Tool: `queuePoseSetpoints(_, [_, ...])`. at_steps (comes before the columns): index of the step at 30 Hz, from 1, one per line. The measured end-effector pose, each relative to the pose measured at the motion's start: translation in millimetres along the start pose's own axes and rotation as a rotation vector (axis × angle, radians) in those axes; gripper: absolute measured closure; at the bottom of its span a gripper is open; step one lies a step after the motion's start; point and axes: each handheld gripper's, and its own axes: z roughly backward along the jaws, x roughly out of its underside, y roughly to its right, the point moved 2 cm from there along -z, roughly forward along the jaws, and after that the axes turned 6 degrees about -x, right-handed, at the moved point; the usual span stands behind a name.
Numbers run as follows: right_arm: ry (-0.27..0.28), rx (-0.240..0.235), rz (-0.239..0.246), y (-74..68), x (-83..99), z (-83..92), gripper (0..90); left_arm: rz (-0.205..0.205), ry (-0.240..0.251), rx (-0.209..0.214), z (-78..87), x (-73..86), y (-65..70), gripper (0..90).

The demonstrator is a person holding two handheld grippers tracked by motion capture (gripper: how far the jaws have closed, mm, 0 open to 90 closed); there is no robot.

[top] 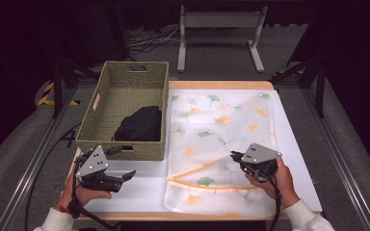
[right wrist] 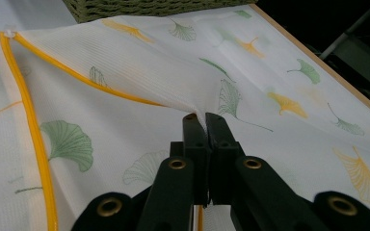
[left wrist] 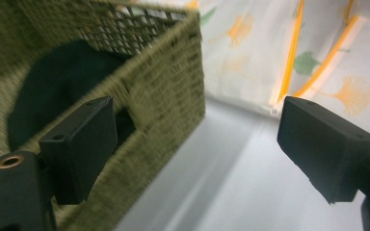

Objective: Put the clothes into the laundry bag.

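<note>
Jaws: right gripper (right wrist: 204, 120) pinches mesh bag (top: 221, 139); left gripper (left wrist: 192, 149) wide, empty.
Desk: white (top: 139, 190), wood-edged.
Basket: woven (top: 125, 144), eleven o'clock, holds black cloth (top: 142, 124).

White mesh laundry bag (top: 221, 130) printed with green and orange ginkgo leaves, edged in orange trim (right wrist: 26, 125). Olive-green woven basket (top: 125, 91) holding black cloth (top: 140, 124). White table cover (top: 296, 159) over pale wood. Black jaws, grey top plates on both grippers.
</note>
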Motion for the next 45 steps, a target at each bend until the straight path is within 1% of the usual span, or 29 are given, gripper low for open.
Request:
queuePoseSetpoints(1, [0.001,-0.001,0.001,-0.1,0.2,-0.3,88.8,-0.018,0.000,-0.009,2.2,-4.7,-2.9,13.9])
queuePoseSetpoints(2, [0.001,-0.001,0.001,-0.1,0.3,-0.5,88.7,-0.018,0.000,-0.009,2.2,-4.7,-2.9,13.8])
queuePoseSetpoints(3, [0.001,-0.001,0.001,-0.1,0.3,-0.5,88.7,-0.031,0.001,-0.016,4.0,-9.3,-6.3,13.8])
queuePoseSetpoints(6, [-0.003,-0.006,0.000,-0.2,1.4,-0.8,88.7,-0.042,0.001,-0.024,4.8,-22.1,-19.6,12.9])
queuePoseSetpoints(8, [-0.002,-0.008,-0.007,0.2,2.2,-1.0,88.8,-0.058,-0.012,-0.031,0.7,-28.8,-31.3,12.8])
queuePoseSetpoints(9, [-0.005,-0.009,-0.006,0.9,2.7,-0.9,88.7,-0.057,-0.017,-0.030,-1.4,-31.1,-36.2,12.7])
queuePoseSetpoints(11, [-0.006,-0.011,-0.011,0.9,3.3,-1.6,88.8,-0.048,-0.021,-0.022,-5.8,-35.9,-44.4,12.5])
queuePoseSetpoints(14, [-0.010,-0.013,-0.009,0.5,3.6,-2.2,88.8,-0.060,-0.030,-0.012,-12.6,-43.1,-53.6,11.9])
queuePoseSetpoints(17, [-0.010,-0.015,-0.013,0.4,4.3,-2.1,88.8,-0.068,-0.065,0.004,-25.6,-50.7,-67.1,11.4])
queuePoseSetpoints(18, [-0.011,-0.016,-0.011,0.6,4.6,-1.9,88.7,-0.065,-0.076,0.015,-29.8,-52.2,-71.5,10.8])
queuePoseSetpoints(19, [-0.012,-0.019,-0.010,0.8,4.9,-1.8,88.8,-0.064,-0.088,0.039,-35.0,-53.9,-76.1,10.1])
queuePoseSetpoints(20, [-0.012,-0.019,-0.010,0.8,4.9,-1.8,88.8,-0.064,-0.088,0.039,-35.0,-53.9,-76.1,9.6])
queuePoseSetpoints(21, [-0.012,-0.020,-0.011,0.9,5.3,-1.5,88.8,-0.075,-0.103,0.050,-39.2,-55.4,-79.6,9.6])
queuePoseSetpoints(22, [-0.013,-0.021,-0.015,0.6,5.7,-1.0,88.7,-0.077,-0.128,0.064,-47.6,-58.6,-86.4,8.0])
queuePoseSetpoints(24, [-0.013,-0.021,-0.015,0.5,5.9,-1.2,88.7,-0.081,-0.148,0.068,-54.4,-61.2,-91.5,8.0])
queuePoseSetpoints(26, [-0.018,-0.024,-0.014,0.5,6.2,-1.3,88.7,-0.080,-0.166,0.087,-62.2,-63.0,-96.2,7.7])
queuePoseSetpoints(29, [-0.020,-0.028,-0.020,0.7,7.5,-2.0,88.7,-0.086,-0.223,0.119,-78.6,-62.2,-100.2,6.6])
queuePoseSetpoints(30, [-0.022,-0.029,-0.020,0.7,7.7,-2.2,88.7,-0.086,-0.223,0.119,-78.6,-62.2,-100.2,6.8])
queuePoseSetpoints(31, [-0.022,-0.029,-0.020,0.7,7.8,-2.4,88.8,-0.087,-0.260,0.132,-89.1,-61.2,-101.3,6.7])
queuePoseSetpoints(32, [-0.023,-0.031,-0.019,0.5,7.8,-2.5,88.7,-0.090,-0.283,0.140,-95.3,-60.7,-102.2,6.6])
queuePoseSetpoints(35, [-0.029,-0.035,-0.016,-0.6,8.0,-3.1,88.7,-0.080,-0.332,0.152,-110.8,-57.7,-105.3,6.0])
queuePoseSetpoints(36, [-0.029,-0.035,-0.016,-0.6,8.0,-3.1,88.7,-0.080,-0.332,0.152,-110.8,-57.7,-105.3,6.0])
queuePoseSetpoints(37, [-0.030,-0.037,-0.015,-1.1,8.6,-2.9,88.7,-0.094,-0.355,0.150,-116.3,-56.4,-106.1,6.0])
queuePoseSetpoints(39, [-0.031,-0.038,-0.019,-1.1,9.1,-3.1,88.7,-0.093,-0.393,0.143,-128.0,-52.7,-108.3,7.2])
queuePoseSetpoints(40, [-0.031,-0.040,-0.018,-0.6,9.5,-3.5,88.7,-0.106,-0.430,0.130,-135.2,-49.8,-109.3,7.7])
queuePoseSetpoints(41, [-0.031,-0.040,-0.018,-0.6,9.5,-3.5,88.7,-0.106,-0.430,0.130,-135.2,-49.8,-109.3,7.4])
queuePoseSetpoints(42, [-0.035,-0.040,-0.016,-0.2,9.9,-4.0,88.6,-0.107,-0.450,0.122,-140.0,-47.6,-110.1,7.4])
queuePoseSetpoints(44, [-0.038,-0.042,-0.014,-0.4,10.3,-4.3,88.6,-0.093,-0.492,0.135,-150.1,-42.7,-110.7,6.2])
queuePoseSetpoints(45, [-0.038,-0.043,-0.014,-0.6,10.5,-4.2,88.7,-0.097,-0.514,0.134,-155.0,-40.6,-110.0,5.5])
